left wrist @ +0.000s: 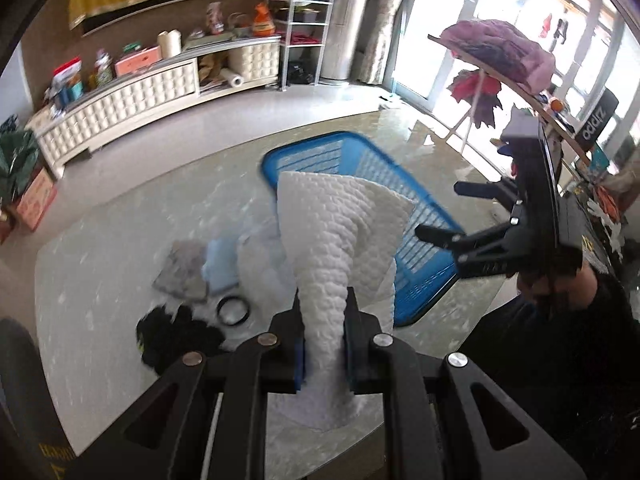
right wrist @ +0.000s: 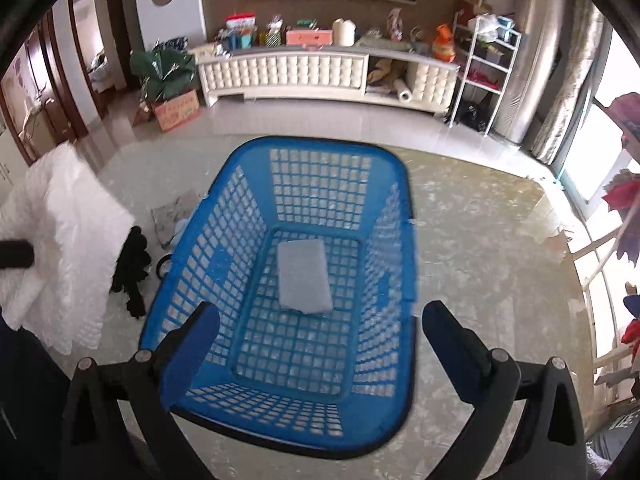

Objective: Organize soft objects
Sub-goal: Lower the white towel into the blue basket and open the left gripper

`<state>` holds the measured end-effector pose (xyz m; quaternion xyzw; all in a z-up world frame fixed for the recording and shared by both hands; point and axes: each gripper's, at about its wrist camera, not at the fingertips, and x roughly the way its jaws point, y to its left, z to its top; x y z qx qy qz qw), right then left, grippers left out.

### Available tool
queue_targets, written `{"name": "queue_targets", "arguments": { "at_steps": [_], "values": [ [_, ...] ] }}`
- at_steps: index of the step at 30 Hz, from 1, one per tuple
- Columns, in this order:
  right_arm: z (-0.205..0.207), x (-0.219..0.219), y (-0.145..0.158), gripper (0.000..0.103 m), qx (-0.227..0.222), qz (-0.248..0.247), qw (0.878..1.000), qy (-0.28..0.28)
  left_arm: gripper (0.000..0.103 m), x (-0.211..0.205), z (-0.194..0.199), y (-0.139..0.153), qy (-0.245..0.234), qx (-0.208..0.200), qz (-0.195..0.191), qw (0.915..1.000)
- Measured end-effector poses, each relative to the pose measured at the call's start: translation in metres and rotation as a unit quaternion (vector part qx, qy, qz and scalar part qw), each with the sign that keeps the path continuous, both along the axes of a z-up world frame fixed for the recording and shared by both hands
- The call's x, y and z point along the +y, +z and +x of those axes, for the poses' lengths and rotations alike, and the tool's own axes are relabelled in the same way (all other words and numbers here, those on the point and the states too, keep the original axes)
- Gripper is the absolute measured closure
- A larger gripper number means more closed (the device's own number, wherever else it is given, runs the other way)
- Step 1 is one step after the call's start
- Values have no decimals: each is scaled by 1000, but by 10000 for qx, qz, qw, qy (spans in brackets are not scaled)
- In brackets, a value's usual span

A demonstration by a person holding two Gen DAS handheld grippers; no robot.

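My left gripper [left wrist: 323, 312] is shut on a white quilted cloth [left wrist: 340, 236], which hangs lifted above the table beside the blue basket [left wrist: 420, 248]. In the right wrist view the same cloth [right wrist: 68, 236] hangs at the left edge. My right gripper [right wrist: 320, 328] stands open above the near rim of the blue basket [right wrist: 400, 240], with nothing between its fingers. A pale folded cloth [right wrist: 304, 276] lies on the basket floor. In the left wrist view the right gripper [left wrist: 436, 212] shows at the right, jaws wide apart.
On the marble table [left wrist: 100, 280] left of the basket lie a grey cloth [left wrist: 182, 272], a light blue cloth [left wrist: 220, 268], a black garment [left wrist: 176, 336] and a black ring [left wrist: 233, 311]. A long white cabinet [right wrist: 320, 76] and a shelf rack [right wrist: 484, 72] stand behind.
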<state>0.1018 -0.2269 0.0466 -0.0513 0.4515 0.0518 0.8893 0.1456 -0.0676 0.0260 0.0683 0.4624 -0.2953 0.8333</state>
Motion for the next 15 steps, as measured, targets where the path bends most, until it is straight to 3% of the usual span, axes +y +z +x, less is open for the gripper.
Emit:
{"name": "queue_targets", "arguments": {
  "at_steps": [7, 15],
  "values": [
    [-9, -25, -13, 1, -192, 127, 9993, -303, 90, -60, 21, 4, -377, 36, 72, 9993],
    [-18, -44, -9, 1, -297, 307, 9977, -519, 90, -114, 47, -36, -725, 354, 437, 9958]
  ]
}}
